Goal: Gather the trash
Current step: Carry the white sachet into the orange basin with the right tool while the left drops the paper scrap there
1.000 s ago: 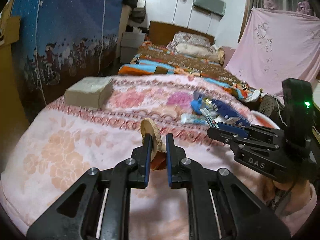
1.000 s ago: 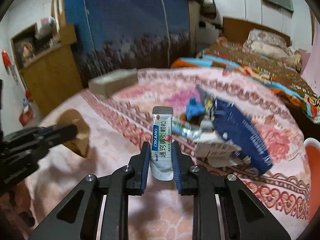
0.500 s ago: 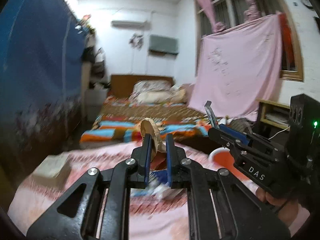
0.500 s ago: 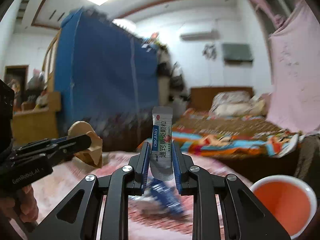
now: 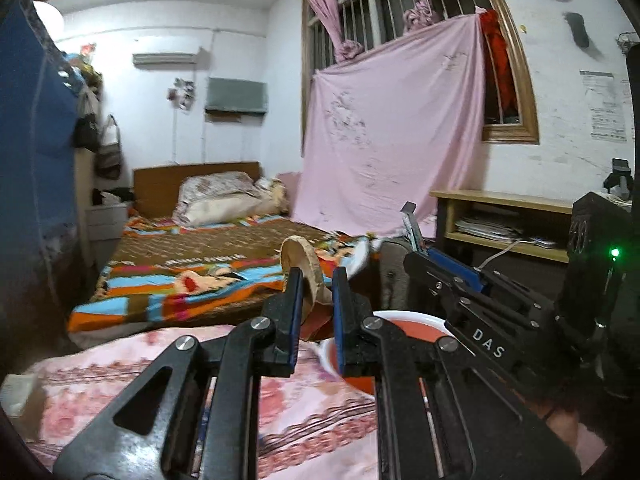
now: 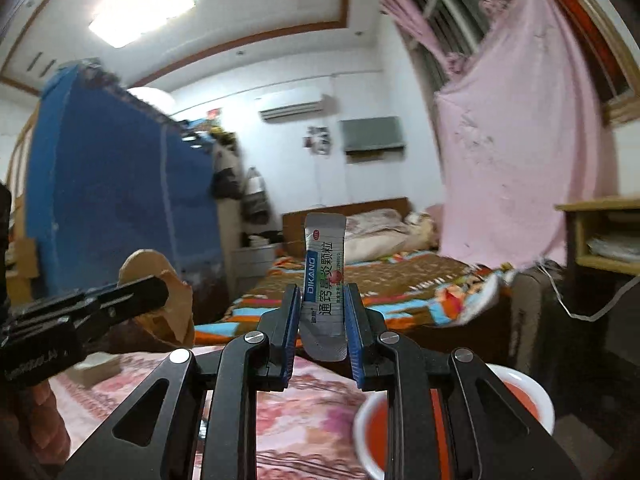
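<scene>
My left gripper (image 5: 316,276) is shut on a crumpled tan paper scrap (image 5: 300,256) that sticks up between its blue pads. In the right wrist view, my right gripper (image 6: 322,300) is shut on a silver sachet (image 6: 324,272) with a blue DIKANG stripe, held upright. Both are raised above the edge of a pink flowered bed cover (image 5: 100,392). An orange-red basin with a white rim (image 5: 404,320) sits just below and beyond them; its rim also shows as the basin (image 6: 532,396). Each view catches the other tool: the right gripper (image 5: 420,256) and the left gripper (image 6: 160,288) with its paper scrap (image 6: 172,316).
A second bed with a striped blanket (image 5: 192,272) lies beyond. A blue wardrobe (image 6: 112,208) fills the left, a pink sheet (image 5: 392,140) hangs at the window, and a wooden shelf (image 5: 500,216) stands at the right. A greyish box (image 6: 94,368) rests on the bed cover.
Both grippers have lifted off the bed top and swung right, each still holding its item. The trash pile has left view and the orange-red basin has come in below them.
</scene>
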